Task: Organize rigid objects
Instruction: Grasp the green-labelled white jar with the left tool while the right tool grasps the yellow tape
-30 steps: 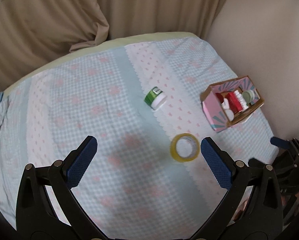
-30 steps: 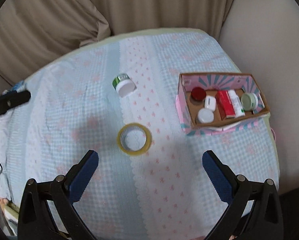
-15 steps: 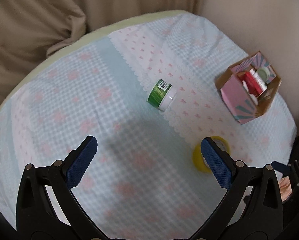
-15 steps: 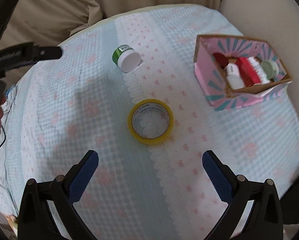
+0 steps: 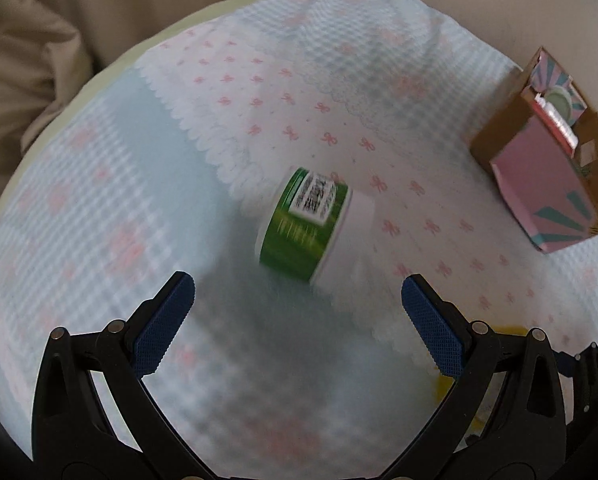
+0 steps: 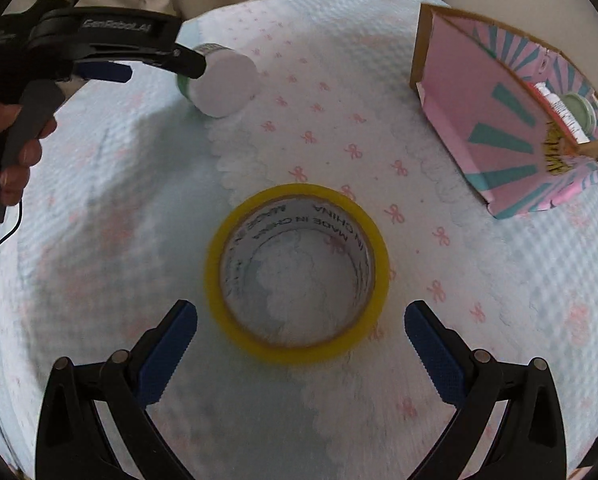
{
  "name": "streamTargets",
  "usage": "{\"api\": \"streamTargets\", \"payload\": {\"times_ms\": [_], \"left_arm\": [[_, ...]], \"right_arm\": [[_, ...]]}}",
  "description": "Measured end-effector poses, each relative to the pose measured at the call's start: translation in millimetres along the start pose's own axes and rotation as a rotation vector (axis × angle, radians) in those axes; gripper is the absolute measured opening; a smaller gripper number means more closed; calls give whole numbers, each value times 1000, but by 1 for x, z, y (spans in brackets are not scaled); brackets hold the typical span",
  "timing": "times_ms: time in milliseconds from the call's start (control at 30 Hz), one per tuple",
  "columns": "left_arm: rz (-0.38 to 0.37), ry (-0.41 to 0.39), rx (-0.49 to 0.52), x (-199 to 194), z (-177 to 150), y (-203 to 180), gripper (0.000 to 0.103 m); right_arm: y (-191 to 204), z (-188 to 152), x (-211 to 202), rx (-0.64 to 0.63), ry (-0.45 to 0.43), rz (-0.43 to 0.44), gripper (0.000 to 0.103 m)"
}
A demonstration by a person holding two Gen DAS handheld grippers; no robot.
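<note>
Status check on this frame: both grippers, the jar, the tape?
Left gripper open, short of lying green jar. Right gripper open, short of flat yellow tape roll. Pink box beyond, nothing between.

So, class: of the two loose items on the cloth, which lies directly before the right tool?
The yellow tape roll, flat; the green jar lies farther left.

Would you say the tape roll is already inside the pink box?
No, the tape roll lies flat on the cloth, apart from the box and ahead of the open right gripper.
</note>
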State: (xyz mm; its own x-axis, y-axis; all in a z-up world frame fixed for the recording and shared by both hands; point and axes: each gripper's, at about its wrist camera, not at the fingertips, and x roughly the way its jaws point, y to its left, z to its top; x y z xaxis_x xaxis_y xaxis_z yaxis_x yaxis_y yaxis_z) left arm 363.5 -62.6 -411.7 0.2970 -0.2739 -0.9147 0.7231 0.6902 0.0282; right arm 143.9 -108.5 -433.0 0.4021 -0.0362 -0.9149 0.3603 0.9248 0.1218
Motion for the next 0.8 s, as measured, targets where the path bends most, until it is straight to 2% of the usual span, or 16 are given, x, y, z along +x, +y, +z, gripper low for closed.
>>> {"api": "streamTargets", "payload": {"times_ms": [67, 267, 367, 633, 800], "left_arm": [[-10, 3, 12, 11, 5, -1, 101], [-42, 10, 32, 36, 17, -3, 82], [-29, 24, 60, 44, 20, -7, 64], [-38, 14, 24, 40, 19, -4, 62], [-34, -3, -3, 26, 11, -2, 60]], "right_arm": [[-1, 2, 9, 6, 7, 12, 103], [3, 9, 23, -39, 17, 17, 103], [5, 13, 24, -68, 11, 13, 97], [6, 17, 25, -79, 37, 20, 97], [4, 20, 21, -71, 22, 35, 96]]}}
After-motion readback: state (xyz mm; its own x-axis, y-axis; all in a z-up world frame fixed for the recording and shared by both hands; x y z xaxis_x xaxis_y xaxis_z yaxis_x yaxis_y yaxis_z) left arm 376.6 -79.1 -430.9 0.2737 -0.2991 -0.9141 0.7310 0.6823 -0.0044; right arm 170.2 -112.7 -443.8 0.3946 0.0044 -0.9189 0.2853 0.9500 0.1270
